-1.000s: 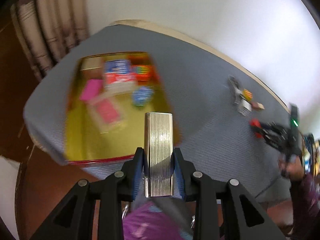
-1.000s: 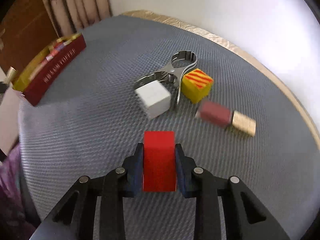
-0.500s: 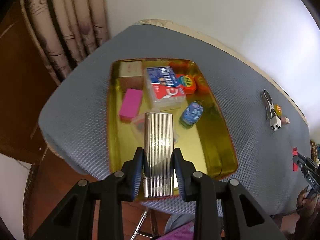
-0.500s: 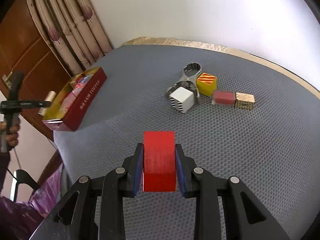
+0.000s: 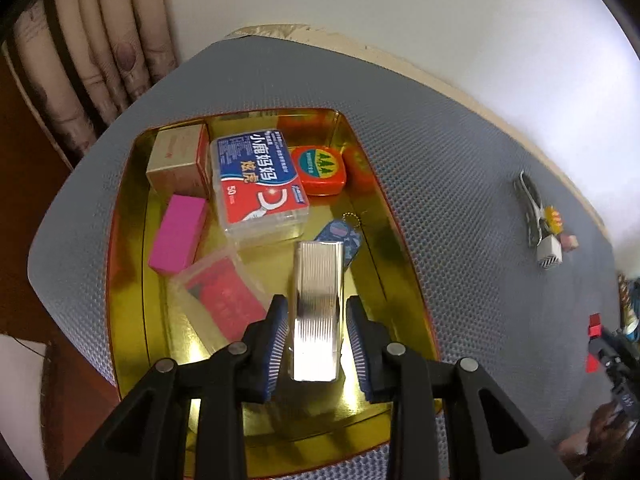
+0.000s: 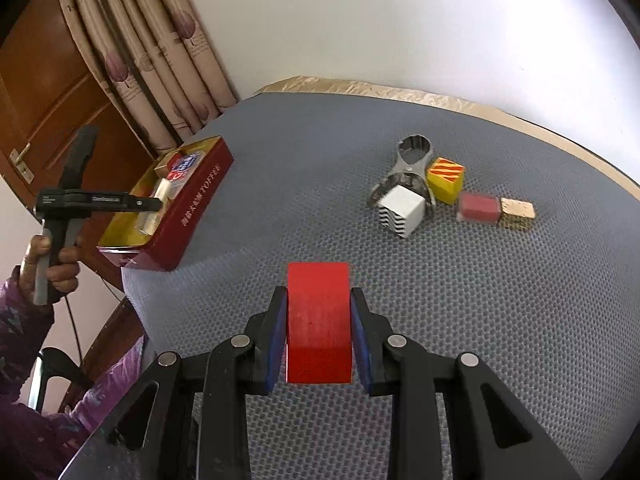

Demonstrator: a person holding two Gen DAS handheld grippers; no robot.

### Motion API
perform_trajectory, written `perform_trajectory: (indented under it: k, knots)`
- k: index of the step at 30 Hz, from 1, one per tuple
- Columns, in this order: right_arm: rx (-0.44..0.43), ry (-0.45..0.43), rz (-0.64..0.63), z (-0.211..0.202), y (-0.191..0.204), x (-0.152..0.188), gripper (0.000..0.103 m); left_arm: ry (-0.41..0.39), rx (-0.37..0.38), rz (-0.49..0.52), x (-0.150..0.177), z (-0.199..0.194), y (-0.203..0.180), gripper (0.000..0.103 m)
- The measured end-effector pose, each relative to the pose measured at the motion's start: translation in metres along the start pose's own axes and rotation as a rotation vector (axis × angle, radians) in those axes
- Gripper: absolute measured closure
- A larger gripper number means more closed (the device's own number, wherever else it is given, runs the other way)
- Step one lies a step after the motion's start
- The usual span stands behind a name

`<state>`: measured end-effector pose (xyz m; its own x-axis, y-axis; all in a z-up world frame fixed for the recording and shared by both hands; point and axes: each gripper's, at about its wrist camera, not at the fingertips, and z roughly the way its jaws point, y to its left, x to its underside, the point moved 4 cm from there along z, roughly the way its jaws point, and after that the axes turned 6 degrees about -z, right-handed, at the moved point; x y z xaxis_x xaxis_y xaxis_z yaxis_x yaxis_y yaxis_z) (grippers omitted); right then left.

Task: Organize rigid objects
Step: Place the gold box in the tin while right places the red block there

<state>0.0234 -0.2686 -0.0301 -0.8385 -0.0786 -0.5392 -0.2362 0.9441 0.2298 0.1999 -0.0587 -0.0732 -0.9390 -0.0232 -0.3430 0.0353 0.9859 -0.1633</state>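
left gripper [image 5: 316, 332] over the gold tin [image 5: 384, 236], pointing steeply down. jaws just been opening – thin gaps now on both sides of the ribbed silver lighter [image 5: 318, 312], pads off it, lighter between them above the tin floor. cannot tell whether resting on anything.

in the tin: blue-and-red floss box [image 5: 260, 184], orange tape measure [image 5: 320, 168], beige carton [image 5: 178, 160], pink block [image 5: 178, 232], clear case with red card [image 5: 220, 300], blue keychain [image 5: 340, 236] partly behind the lighter.

right gripper [image 6: 319, 332] clamped on the red block [image 6: 319, 320], pads flush on both sides, held above the grey mat [image 6: 480, 300] – near edge, well apart from the tin.

on the mat, far right cluster: metal clip [image 6: 412, 164] touching the white striped cube [image 6: 400, 210]; yellow-red cube [image 6: 445, 179] just beside the clip; dark red block [image 6: 478, 207] touching the gold block [image 6: 517, 213].

right view: tin sits at the mat's left edge by the curtain [image 6: 160, 60], red side wall lettered. person's hand [image 6: 48, 258] on the left gripper's handle, purple sleeve [image 6: 20, 332] below.
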Motion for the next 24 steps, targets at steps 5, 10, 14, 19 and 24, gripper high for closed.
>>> perform_trajectory:
  k: [5,10,14,19,24]
  knots:
    - [-0.044,-0.023,-0.014,0.001,0.024,-0.014,0.076,-0.051,-0.018,-0.010,0.005,-0.016,0.005,0.071]
    - [-0.177,-0.056,-0.043,0.008,0.073,-0.049,0.076,-0.244,-0.041,-0.164,0.030,-0.071,0.043,0.059]
    - [-0.310,-0.038,-0.090,0.031,0.134,-0.079,0.075,-0.336,-0.078,-0.258,0.061,-0.097,0.079,0.039]
    - [-0.439,0.071,-0.090,0.086,0.209,-0.102,0.074,-0.345,-0.059,-0.322,0.090,-0.100,0.119,0.039]
    - [-0.424,0.146,-0.097,0.134,0.252,-0.116,0.074,-0.398,0.024,-0.537,0.104,-0.101,0.164,0.039]
